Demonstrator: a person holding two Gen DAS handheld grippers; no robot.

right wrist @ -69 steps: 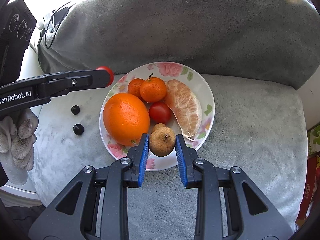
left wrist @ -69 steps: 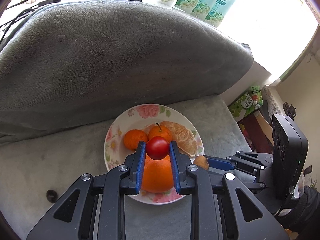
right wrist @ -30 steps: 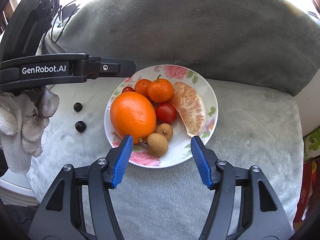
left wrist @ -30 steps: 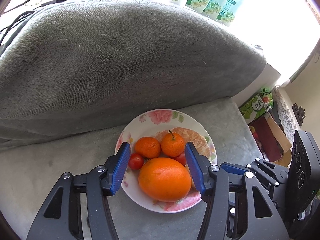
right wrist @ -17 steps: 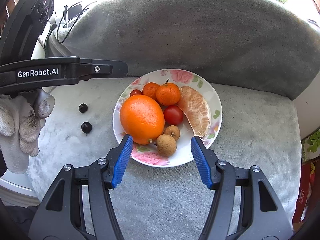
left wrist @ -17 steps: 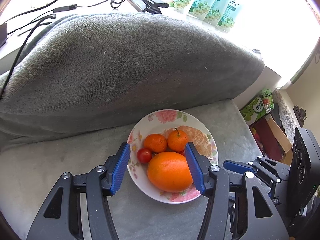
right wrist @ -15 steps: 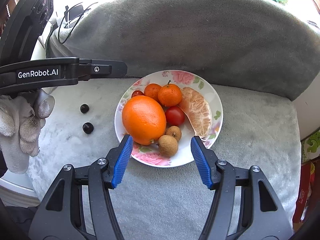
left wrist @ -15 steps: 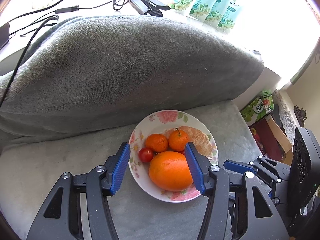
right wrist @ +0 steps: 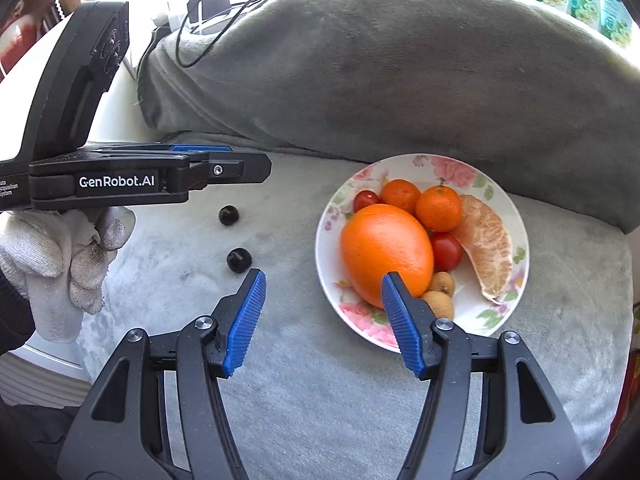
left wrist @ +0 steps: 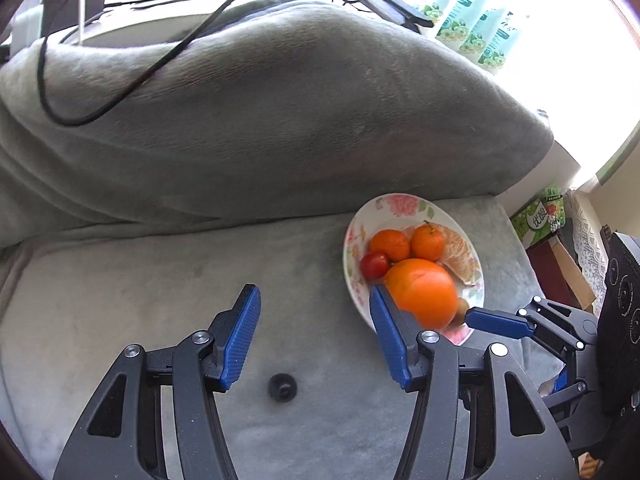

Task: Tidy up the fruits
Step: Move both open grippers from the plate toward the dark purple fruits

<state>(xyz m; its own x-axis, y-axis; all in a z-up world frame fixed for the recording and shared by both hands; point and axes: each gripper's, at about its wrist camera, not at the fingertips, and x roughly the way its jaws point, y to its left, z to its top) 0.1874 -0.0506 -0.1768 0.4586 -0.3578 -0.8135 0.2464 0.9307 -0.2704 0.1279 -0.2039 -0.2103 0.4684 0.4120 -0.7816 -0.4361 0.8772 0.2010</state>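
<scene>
A floral plate (right wrist: 508, 320) (left wrist: 354, 240) on a grey blanket holds a large orange (right wrist: 386, 254) (left wrist: 422, 292), two mandarins (right wrist: 438, 208), two cherry tomatoes (right wrist: 446, 250), a peeled segment (right wrist: 486, 246) and two longans (right wrist: 438, 304). Two dark round fruits (right wrist: 239, 260) (right wrist: 228, 215) lie left of the plate. One (left wrist: 282, 386) lies between my open left gripper's (left wrist: 316, 320) fingers. My right gripper (right wrist: 322, 304) is open and empty, right finger over the plate's front edge.
A bulging grey cushion (left wrist: 256, 120) rises behind the plate, with cables (left wrist: 120, 80) draped on it. Green tubes (left wrist: 480, 12) stand at the back right. A green box (left wrist: 540, 220) and clutter sit off the right edge.
Both grippers have swung left, so the plate now sits to the right. The left gripper now frames a dark fruit. Both stay open.
</scene>
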